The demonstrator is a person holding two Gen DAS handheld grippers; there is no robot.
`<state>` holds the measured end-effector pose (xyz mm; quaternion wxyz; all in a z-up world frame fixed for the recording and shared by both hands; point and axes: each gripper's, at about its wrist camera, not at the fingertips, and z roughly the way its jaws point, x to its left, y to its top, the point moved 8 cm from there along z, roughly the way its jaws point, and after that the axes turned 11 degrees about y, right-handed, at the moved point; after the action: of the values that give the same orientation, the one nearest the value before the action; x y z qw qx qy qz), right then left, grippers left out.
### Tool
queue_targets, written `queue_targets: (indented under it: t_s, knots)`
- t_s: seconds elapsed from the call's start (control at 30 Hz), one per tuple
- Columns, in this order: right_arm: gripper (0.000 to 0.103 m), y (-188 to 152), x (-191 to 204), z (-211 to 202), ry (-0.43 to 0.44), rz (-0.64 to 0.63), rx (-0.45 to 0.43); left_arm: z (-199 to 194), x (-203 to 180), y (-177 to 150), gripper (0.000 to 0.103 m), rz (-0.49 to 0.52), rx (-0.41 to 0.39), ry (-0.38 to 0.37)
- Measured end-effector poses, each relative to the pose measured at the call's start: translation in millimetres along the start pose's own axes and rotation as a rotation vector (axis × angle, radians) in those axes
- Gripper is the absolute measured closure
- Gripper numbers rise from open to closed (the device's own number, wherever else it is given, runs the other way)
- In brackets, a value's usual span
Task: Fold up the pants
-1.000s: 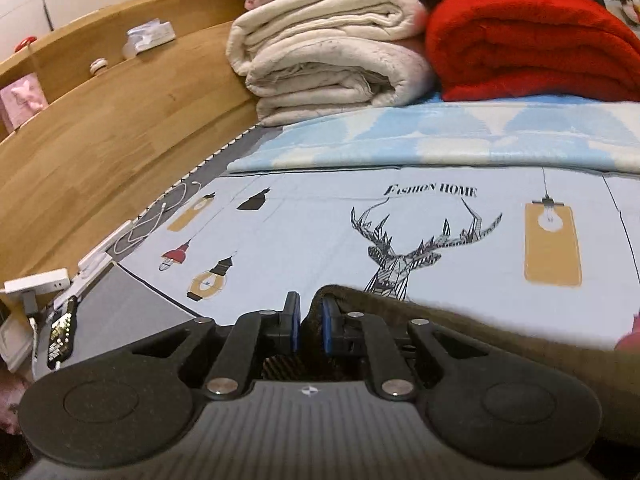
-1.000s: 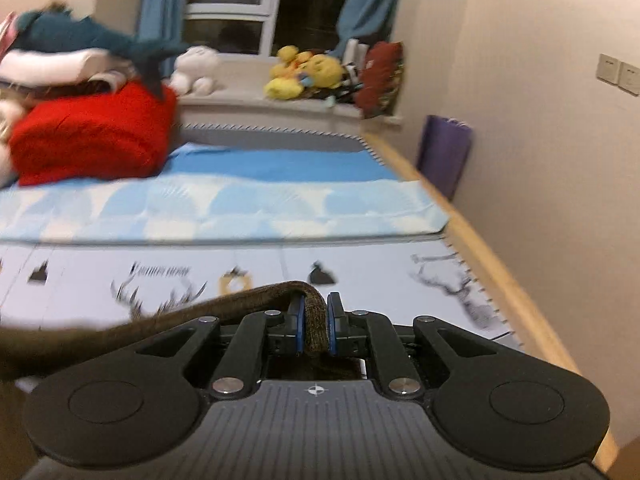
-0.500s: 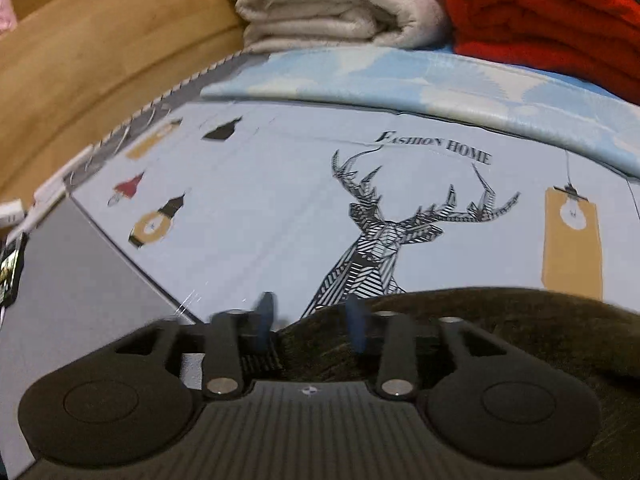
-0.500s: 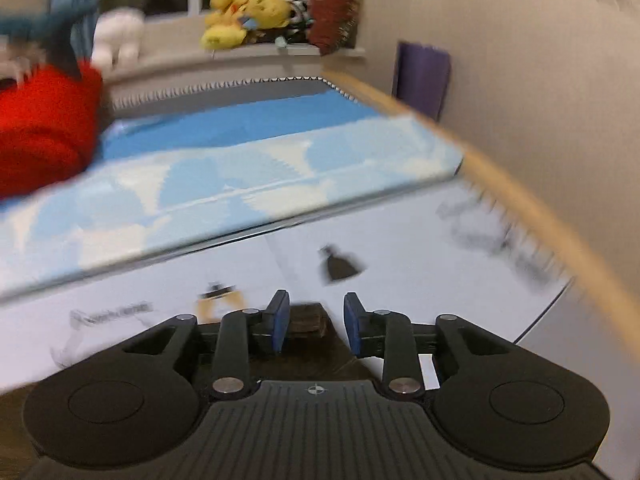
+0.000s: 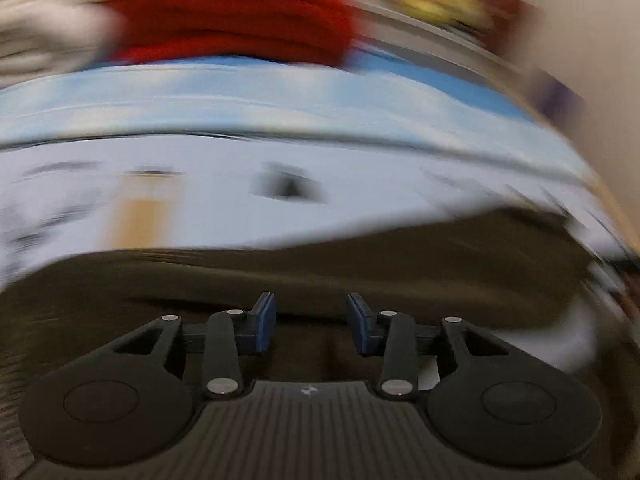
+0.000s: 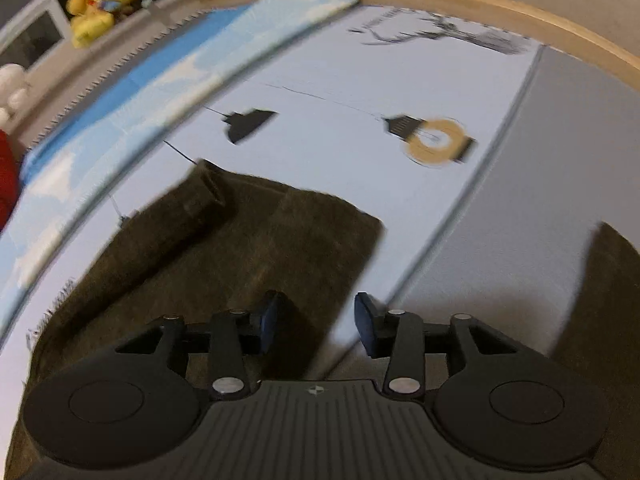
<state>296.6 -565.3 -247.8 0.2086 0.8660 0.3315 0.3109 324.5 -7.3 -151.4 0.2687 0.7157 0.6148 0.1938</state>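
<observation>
Brown pants (image 6: 248,248) lay flat on printed sheet (image 6: 360,92); left gripper (image 5: 311,322) released, jaws closing on nothing; right gripper (image 6: 316,320) released, jaws opening. Risk judged: loose edge dragged, fold spoiled.

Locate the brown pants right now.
In the right wrist view the brown pants lie on the printed bedsheet, lower left, below the black lamp print.
</observation>
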Motion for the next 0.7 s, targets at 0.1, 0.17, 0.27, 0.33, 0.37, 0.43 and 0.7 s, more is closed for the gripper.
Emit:
queue_targets:
  t_s: [0.1, 0.17, 0.27, 0.33, 0.37, 0.43, 0.7]
  knots:
    - [0.091, 6, -1, 8, 0.039, -0.01, -0.011, 13, -49, -25, 0.058, 0.181, 0.044, -0.098]
    - [0.095, 14, -2, 8, 0.076, 0.008, -0.019, 28, -65, -43, 0.056, 0.29, 0.071, -0.058]
    - [0.096, 29, 9, 0, 0.14, 0.011, -0.059, 50, -72, -61, 0.07, 0.439, 0.065, 0.035]
    - [0.097, 48, 25, -19, 0.22, 0.015, -0.123, 53, -70, -56, 0.092, 0.457, 0.039, 0.073]
    - [0.097, 63, 35, -36, 0.255, 0.006, -0.18, 53, -65, -50, 0.092, 0.423, 0.037, 0.093]
    - [0.097, 84, 40, -67, 0.243, -0.009, -0.285, 47, -58, -37, 0.093, 0.345, 0.024, 0.064]
    - [0.097, 31, -87, -38, -0.18, 0.216, -0.038, 29, -86, -66, 0.093, 0.561, 0.067, -0.145]
